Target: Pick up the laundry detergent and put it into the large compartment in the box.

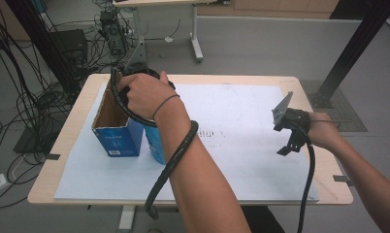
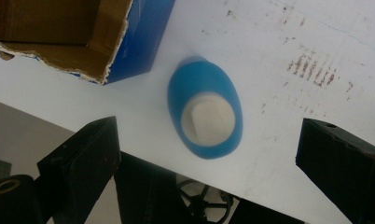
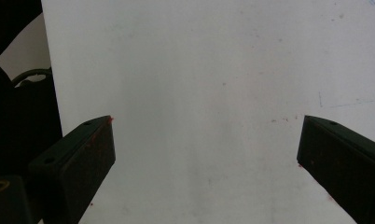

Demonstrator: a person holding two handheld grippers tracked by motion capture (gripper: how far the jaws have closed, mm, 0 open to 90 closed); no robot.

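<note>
Currently the left tongs hang wide open and empty directly above one blue cup, its mouth facing up along the tongs' line. One torn blue carton stands just beside it. The right tongs, equally spread and empty, hover over bare white sheet on the counter, well apart; the left hand is nearer.

even, soft indoor light; weak shadows; gripper views slightly blurred, dark at the jaws.
</note>
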